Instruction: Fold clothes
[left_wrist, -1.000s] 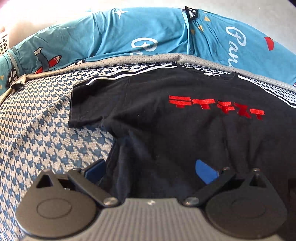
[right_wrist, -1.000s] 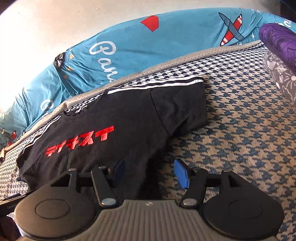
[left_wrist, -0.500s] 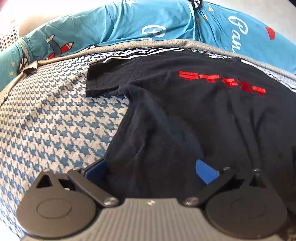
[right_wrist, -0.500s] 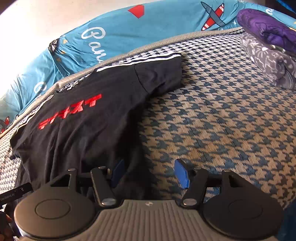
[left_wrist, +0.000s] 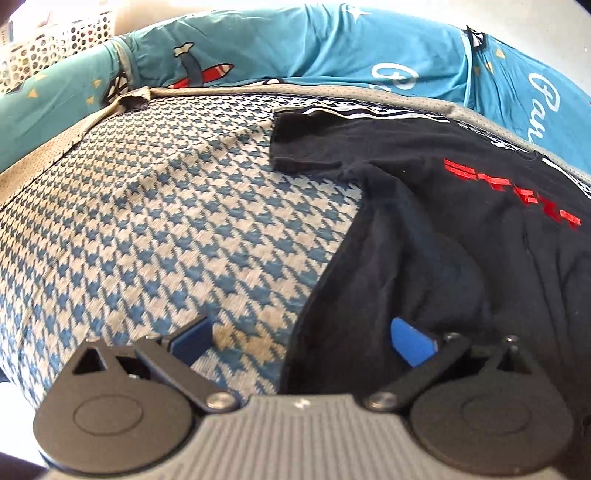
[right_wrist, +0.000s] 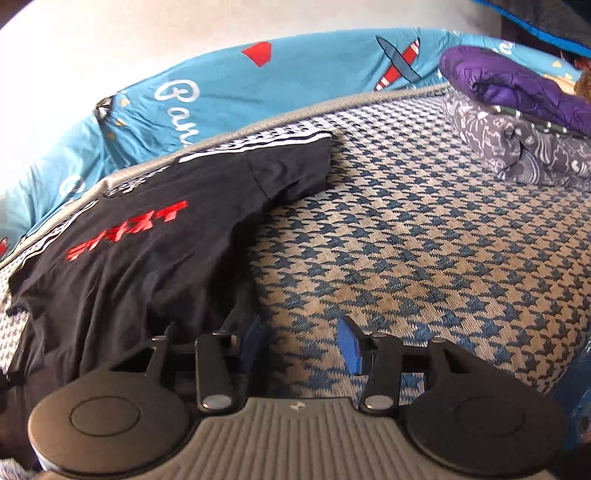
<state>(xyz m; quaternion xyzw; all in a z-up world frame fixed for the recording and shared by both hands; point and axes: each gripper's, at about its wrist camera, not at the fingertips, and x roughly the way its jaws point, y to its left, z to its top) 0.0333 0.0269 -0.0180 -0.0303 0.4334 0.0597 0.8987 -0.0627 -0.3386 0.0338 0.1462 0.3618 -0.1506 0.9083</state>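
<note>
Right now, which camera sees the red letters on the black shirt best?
The right wrist view: the red letters sit whole and clear on the shirt. The left wrist view squeezes them small against its right edge.

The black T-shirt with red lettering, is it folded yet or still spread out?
Spread out, unfolded: the black T-shirt with red lettering lies face up on the houndstooth mattress, both short sleeves sticking out sideways, the body somewhat rumpled.

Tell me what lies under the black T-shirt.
The black T-shirt lies spread on the blue-and-white houndstooth mattress, which shows around it on both sides. Whatever sits directly beneath the fabric is covered and cannot be seen.
</note>
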